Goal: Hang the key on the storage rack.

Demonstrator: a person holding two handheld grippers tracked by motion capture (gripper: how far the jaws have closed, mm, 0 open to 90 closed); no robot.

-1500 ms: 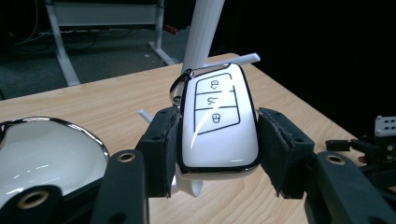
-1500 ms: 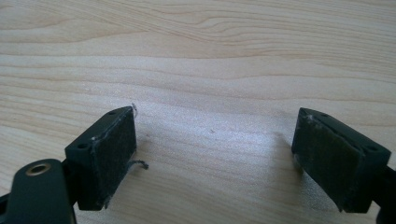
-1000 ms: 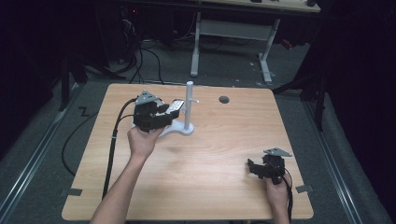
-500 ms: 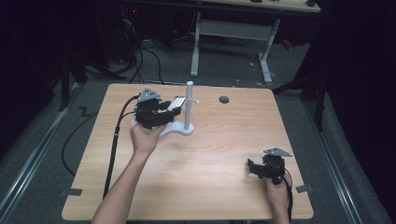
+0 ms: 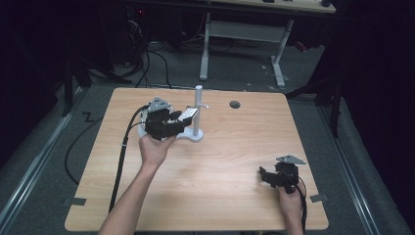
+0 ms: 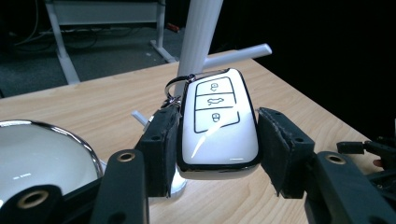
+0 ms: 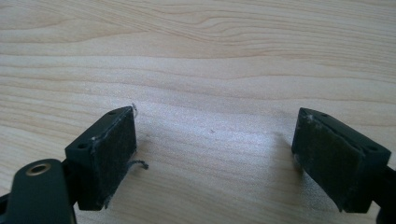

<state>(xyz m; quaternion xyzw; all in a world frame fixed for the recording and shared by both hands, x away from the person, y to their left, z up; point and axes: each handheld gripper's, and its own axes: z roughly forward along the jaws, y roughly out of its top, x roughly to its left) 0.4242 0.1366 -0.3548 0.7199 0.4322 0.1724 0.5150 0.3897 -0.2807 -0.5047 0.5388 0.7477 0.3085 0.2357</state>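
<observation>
Tongs on the left [image 5: 183,120] are seen at the far left part of the table [image 5: 220,196], closed on a white car key fob [image 6: 218,123] gripped by its two long edges between the pads [image 6: 163,149]. The fob's long axis is pointed away from the hand, toward the white stand's upright post [image 6: 198,37], with its metal ring [image 6: 175,86] at the far end beside the post. Three button icons are shown on its face; no lettering can be read. A thin peg [image 6: 238,52] is carried sideways by the post. Near the right front corner, the right tongs [image 5: 268,177] are held low over bare wood, jaws spread wide and empty.
</observation>
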